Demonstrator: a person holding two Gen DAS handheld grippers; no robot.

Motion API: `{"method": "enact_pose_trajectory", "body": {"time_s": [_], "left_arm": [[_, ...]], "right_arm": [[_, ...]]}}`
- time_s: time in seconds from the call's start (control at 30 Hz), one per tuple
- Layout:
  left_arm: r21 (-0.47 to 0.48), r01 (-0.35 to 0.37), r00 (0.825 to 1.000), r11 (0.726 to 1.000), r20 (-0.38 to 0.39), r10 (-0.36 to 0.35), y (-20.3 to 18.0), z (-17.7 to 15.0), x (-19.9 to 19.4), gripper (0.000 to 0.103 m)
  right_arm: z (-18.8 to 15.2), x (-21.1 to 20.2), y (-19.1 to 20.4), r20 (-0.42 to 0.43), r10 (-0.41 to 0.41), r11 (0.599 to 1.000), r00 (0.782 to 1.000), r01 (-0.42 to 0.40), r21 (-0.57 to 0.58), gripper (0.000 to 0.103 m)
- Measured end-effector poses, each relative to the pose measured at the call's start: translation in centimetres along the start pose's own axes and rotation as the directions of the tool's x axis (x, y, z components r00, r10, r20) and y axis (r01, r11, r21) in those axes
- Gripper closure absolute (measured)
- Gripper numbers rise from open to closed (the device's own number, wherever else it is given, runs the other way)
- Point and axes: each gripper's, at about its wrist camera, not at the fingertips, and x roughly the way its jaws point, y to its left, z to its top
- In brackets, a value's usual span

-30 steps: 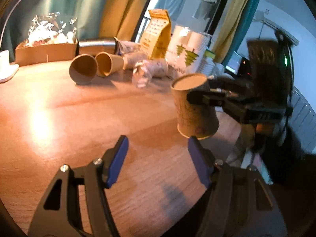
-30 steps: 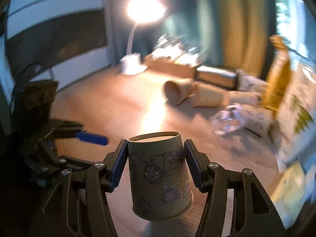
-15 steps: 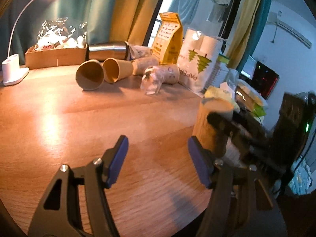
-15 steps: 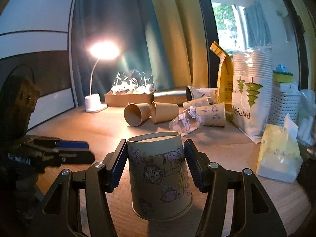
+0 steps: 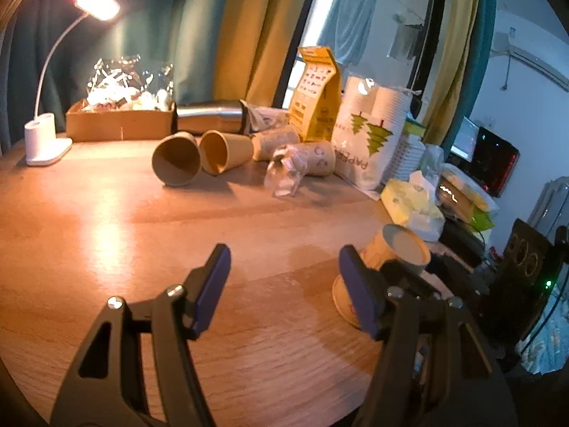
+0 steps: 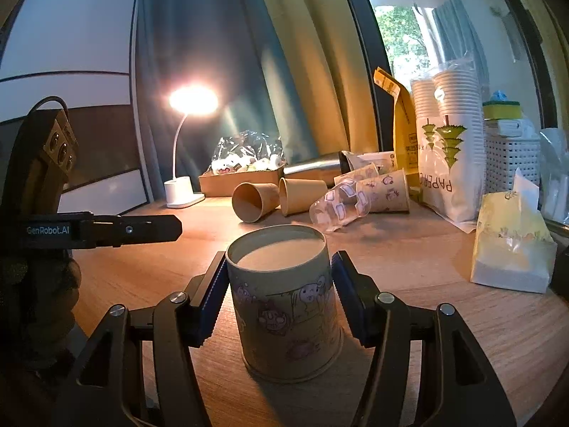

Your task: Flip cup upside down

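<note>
Right wrist view: the printed paper cup with cartoon figures [image 6: 284,302] stands inverted on the wooden tabletop [image 6: 444,306], closed base up and wide rim down, and the rim appears to rest flat on the wood. The right gripper [image 6: 279,299] brackets the cup near its upper half; the blue pads [image 6: 211,302] sit against or just beside the wall on each side, and whether the grip is firm or already loosened cannot be told from this angle. Left wrist view shows the same cup [image 5: 398,252] at the table's near right edge, partly hidden behind the left gripper's own right finger, with the dark right tool behind it. The left gripper [image 5: 284,284] hovers over bare wood, jaws wide apart, holding nothing. Judgement: the flip itself looks done, since the cup is mouth-down and seated. Remaining steps are probably only to open the right jaws and withdraw without dragging or tipping the light cup, which stands close to the table edge. Background clutter lies well apart at the far side: two plain brown paper cups on their sides [image 6: 277,201] and a lit white desk lamp [image 6: 185,163].
</note>
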Motion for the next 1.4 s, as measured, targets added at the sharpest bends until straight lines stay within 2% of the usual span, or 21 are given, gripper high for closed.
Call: {"method": "enact_pose_trajectory", "body": {"time_s": [0.17,0.27,0.37,0.53,0.63,0.77,0.83,1.03,1.13,1.23,1.4], "left_arm": [[0.0,-0.012,0.999,1.0,0.036,0.012,0.3,0.1,-0.4,0.037],[-0.017,-0.014,0.998,1.0,0.066,0.015,0.6,-0.1,-0.8,0.007],[-0.026,-0.011,0.995,1.0,0.099,0.013,0.9,-0.2,-1.4,0.006],[-0.037,-0.015,0.991,0.999,0.13,0.019,1.2,-0.3,-2.2,0.006],[-0.053,-0.011,0.991,0.999,0.132,0.018,1.4,-0.7,-2.7,0.006],[-0.037,-0.082,0.991,0.996,0.105,0.086,1.1,-1.0,-3.2,0.006],[-0.032,-0.092,0.989,0.995,0.114,0.095,1.0,-1.1,-3.8,0.006],[-0.035,-0.113,0.98,0.993,0.16,0.117,0.4,-0.6,-5.9,0.006],[-0.041,-0.187,0.965,0.982,0.179,0.191,-0.1,-0.7,-6.9,0.006],[-0.048,-0.164,0.964,0.985,0.202,0.17,-0.1,-0.7,-7.9,0.006],[-0.02,-0.167,0.958,0.986,0.235,0.167,-0.5,-0.4,-8.9,0.006]], "right_arm": [[0.1,0.0,0.4,-0.005,-0.01,1.0,1.0,0.01,-0.003,0.041],[0.4,0.0,0.7,-0.009,-0.015,1.0,1.0,0.015,-0.014,0.041],[0.5,0.1,0.9,-0.024,-0.018,1.0,1.0,0.018,-0.015,0.033],[1.6,0.3,1.3,-0.058,-0.017,1.0,0.998,0.016,-0.011,0.026],[2.4,0.3,2.0,-0.092,-0.02,1.0,0.996,0.017,-0.024,0.026],[3.6,0.2,3.0,-0.153,-0.03,0.999,0.988,0.026,-0.028,0.025],[4.3,-0.2,3.4,-0.163,-0.048,0.999,0.985,0.044,-0.033,0.025],[6.0,-1.9,4.4,-0.15,-0.075,0.997,0.986,0.069,-0.043,0.025],[6.6,-2.7,4.5,-0.156,-0.073,0.997,0.985,0.07,-0.025,0.025],[7.0,-3.5,4.7,-0.17,-0.085,0.996,0.982,0.088,0.008,0.025],[7.2,-5.3,5.7,-0.126,-0.127,0.992,0.984,0.127,-0.006,0.025]]}}
